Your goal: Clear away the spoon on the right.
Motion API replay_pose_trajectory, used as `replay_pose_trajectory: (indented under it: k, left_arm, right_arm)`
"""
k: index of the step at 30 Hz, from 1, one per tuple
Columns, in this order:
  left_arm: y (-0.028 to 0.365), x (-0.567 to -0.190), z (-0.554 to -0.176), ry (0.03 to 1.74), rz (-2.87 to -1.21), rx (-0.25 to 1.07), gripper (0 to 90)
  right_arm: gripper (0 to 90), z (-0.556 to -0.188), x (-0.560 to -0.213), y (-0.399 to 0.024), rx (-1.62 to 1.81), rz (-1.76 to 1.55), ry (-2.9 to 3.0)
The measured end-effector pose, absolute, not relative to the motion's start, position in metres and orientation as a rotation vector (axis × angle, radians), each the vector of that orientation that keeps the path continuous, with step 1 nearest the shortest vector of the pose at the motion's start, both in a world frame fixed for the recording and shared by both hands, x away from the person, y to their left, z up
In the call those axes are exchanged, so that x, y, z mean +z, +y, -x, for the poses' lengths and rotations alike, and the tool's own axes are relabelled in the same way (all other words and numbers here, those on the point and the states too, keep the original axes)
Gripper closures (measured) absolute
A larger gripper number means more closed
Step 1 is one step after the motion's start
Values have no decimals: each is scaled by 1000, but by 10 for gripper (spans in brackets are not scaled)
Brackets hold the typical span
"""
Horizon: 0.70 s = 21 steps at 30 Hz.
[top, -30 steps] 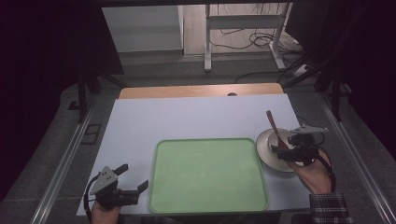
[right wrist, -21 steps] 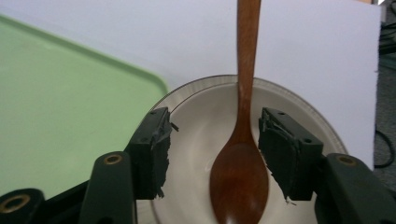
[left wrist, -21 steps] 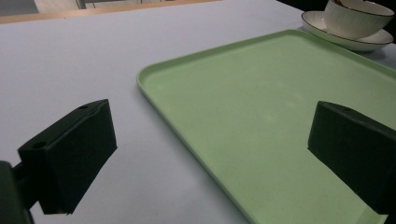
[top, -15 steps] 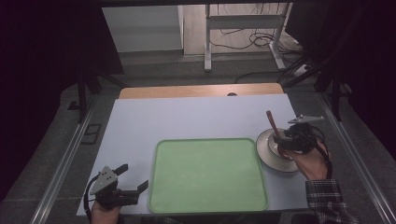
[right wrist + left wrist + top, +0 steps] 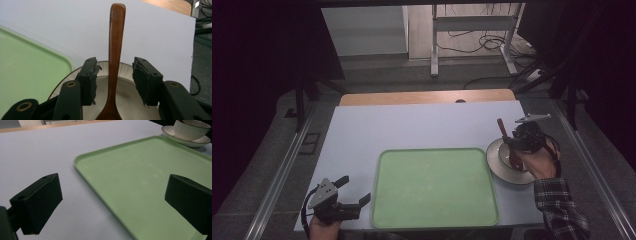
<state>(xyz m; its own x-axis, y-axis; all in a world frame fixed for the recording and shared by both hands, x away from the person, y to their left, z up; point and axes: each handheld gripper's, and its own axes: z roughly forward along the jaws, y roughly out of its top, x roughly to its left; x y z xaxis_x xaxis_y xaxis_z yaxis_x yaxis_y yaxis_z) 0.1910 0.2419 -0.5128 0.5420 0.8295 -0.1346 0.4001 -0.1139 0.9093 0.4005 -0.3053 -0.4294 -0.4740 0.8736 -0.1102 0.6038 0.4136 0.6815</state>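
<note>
The right tool (image 5: pixel 516 145) sits over the bowl (image 5: pixel 507 157) at the right edge of the tabletop (image 5: pixel 422 125), just right of the green tray (image 5: pixel 434 187). In the right gripper view, the wooden spoon (image 5: pixel 115 57) stands between the two pads (image 5: pixel 90 81) of this tool. The jaws have just been closing, yet a gap remains on each side of the handle, so the pads do not press on it. The tool is partly open and holds nothing. The spoon's bowl end rests inside the bowl, and its handle slopes up and away toward the far side of the tabletop. In the left gripper view, the bowl stands on a saucer (image 5: pixel 185 141) at the far right corner of the tray.

The left tool (image 5: pixel 349 192) rests at the near left corner of the tabletop, just left of the tray. Its jaws stand wide open with nothing between them; one jaw is over the bare tabletop and the other over the tray's near left part.
</note>
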Motion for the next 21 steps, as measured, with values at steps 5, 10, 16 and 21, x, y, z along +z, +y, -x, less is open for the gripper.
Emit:
replay_pose_trajectory:
  k: [5, 10, 16, 21]
  left_arm:
    - [242, -513, -191, 1035, -1728, 510, 9]
    - [242, -513, -191, 1035, -1729, 508, 9]
    - [242, -513, -191, 1036, -1727, 506, 9]
    - [241, -513, -191, 1035, -1728, 504, 9]
  right_arm:
    - [574, -412, -433, -302, 793, -1256, 2224]
    - [588, -418, -436, -299, 780, -1266, 2224]
    - [641, -426, -440, -296, 769, -1273, 2224]
    - [762, -426, -438, -294, 762, -1260, 2223]
